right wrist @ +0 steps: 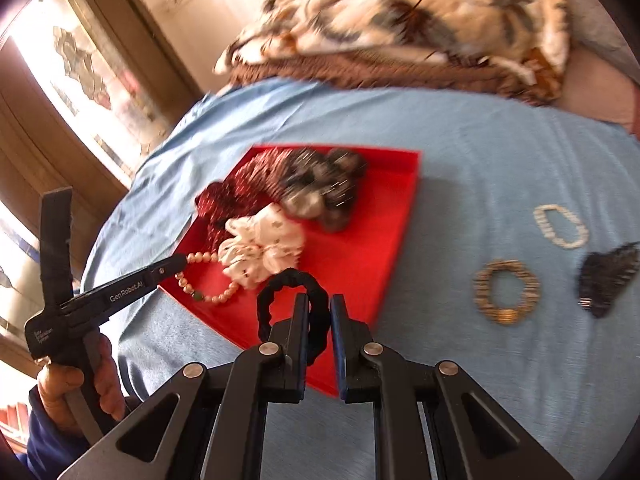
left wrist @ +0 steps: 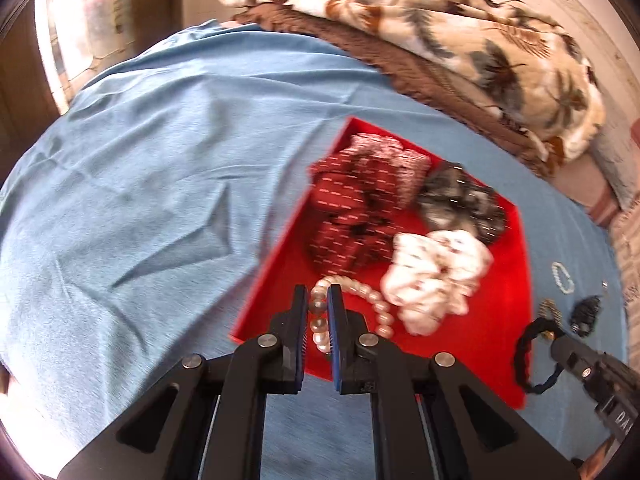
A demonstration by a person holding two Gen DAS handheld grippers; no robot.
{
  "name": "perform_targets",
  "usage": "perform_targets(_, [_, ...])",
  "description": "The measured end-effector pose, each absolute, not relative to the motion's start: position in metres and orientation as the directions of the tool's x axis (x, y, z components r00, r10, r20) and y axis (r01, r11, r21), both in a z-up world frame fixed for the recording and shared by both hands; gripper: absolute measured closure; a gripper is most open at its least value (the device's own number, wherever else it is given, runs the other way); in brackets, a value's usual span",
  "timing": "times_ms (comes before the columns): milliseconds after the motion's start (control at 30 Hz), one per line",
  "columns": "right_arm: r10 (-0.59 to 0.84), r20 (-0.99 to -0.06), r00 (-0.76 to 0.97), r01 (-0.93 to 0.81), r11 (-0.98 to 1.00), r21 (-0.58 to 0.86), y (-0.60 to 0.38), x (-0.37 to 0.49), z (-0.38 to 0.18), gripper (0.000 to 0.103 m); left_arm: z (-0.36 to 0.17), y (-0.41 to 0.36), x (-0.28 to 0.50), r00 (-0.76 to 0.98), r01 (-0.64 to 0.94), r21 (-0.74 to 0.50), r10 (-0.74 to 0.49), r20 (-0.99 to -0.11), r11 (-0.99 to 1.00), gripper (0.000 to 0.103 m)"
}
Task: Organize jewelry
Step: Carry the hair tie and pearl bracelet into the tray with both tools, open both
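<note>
My left gripper (left wrist: 318, 296) is shut on a pearl bracelet (left wrist: 376, 300), which hangs over the near corner of a red tray (left wrist: 500, 320). In the tray lie a red patterned scrunchie (left wrist: 352, 208), a grey-black one (left wrist: 460, 200) and a white one (left wrist: 436, 276). My right gripper (right wrist: 320, 302) is shut on a black braided hair tie (right wrist: 276, 286) above the tray's (right wrist: 360, 264) near edge. In the right wrist view the left gripper (right wrist: 182, 260) holds the pearl bracelet (right wrist: 208, 296) from the left.
On the blue sheet right of the tray lie a white bead bracelet (right wrist: 560, 226), a gold bracelet (right wrist: 506, 292) and a black feathery clip (right wrist: 604, 276). A patterned blanket (right wrist: 400, 20) is heaped at the back. A hand (right wrist: 72, 384) grips the left tool.
</note>
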State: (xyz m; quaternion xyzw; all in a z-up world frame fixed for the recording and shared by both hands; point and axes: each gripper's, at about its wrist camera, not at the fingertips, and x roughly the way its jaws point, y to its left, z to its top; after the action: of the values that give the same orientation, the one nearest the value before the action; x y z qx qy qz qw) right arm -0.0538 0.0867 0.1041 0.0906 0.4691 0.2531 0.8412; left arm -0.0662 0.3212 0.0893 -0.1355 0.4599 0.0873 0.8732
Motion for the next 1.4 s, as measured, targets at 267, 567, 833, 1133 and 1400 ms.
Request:
perform_targets(267, [0.514,-0.786,0.344,-0.372,0.843,0.388,0.152,-0.035,0.073,0.091,0.095,0.333,-0.076,0.678,-0.334,-0.167,0.114,-0.726,0.928,0.090])
perform_targets(567, [0.513,-0.792,0.331,-0.443,0.825,0.350,0.177,-0.043,0.076,0.062,0.106,0.350,-0.098,0.749,-0.397,-0.174,0.208,-0.629,0.901,0.061])
perform_targets(833, [0.432,-0.792,0.432,-0.385,0.882,0.271,0.160,-0.031,0.088,0.070,0.105,0.352,-0.101,0.748,-0.408,-0.167,0.224,-0.625,0.897,0.057])
perform_targets(1133, [0.396,-0.832,0.388,-0.381,0.891,0.246,0.204,0.012,0.069,0.077,0.096,0.344,-0.093,0.729,-0.408,-0.103,0.255,-0.635,0.907,0.057])
perform_targets(1400, [0.389,-0.782,0.487,-0.417,0.890,0.183,0.173,-0.022,0.106,0.054,0.094,0.339,-0.091,0.717,-0.408,-0.061,0.278,-0.639,0.911,0.055])
